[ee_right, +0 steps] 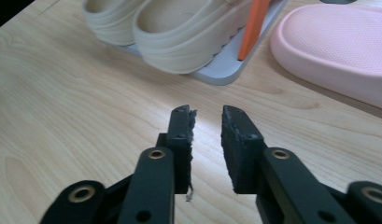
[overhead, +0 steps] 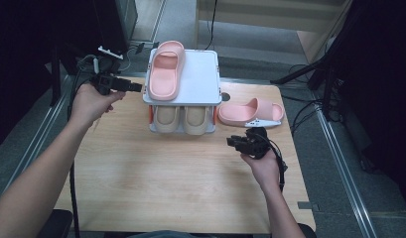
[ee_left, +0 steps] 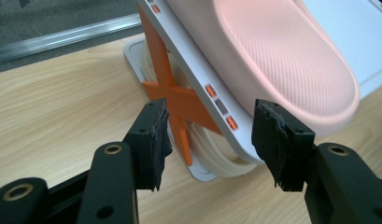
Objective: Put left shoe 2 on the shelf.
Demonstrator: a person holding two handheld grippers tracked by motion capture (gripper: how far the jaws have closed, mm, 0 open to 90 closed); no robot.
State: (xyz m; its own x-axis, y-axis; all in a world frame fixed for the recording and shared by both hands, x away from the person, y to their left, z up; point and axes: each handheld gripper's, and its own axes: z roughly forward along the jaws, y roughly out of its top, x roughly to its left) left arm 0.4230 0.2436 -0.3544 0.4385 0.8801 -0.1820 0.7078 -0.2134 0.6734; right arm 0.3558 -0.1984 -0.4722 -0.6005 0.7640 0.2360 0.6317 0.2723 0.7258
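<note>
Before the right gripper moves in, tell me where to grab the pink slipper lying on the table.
Take the pink slipper by its strap arch, coming from the person's side with the right gripper. The slipper lies across the table, and the raised strap probably gives one jaw room underneath. The sole looks too wide for the narrowly open jaws.

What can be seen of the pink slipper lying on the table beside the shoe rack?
The pink slipper is a one-piece slide of soft, foam-like material with a broad strap and a finely dimpled footbed. It lies flat on the wooden table, sole down and crosswise, just right of the shoe rack, close to its base. Nothing grips it. The right tool sits just in front of it, apart, jaws narrowly open with nothing between them. A small white piece lies at its near edge.
</note>
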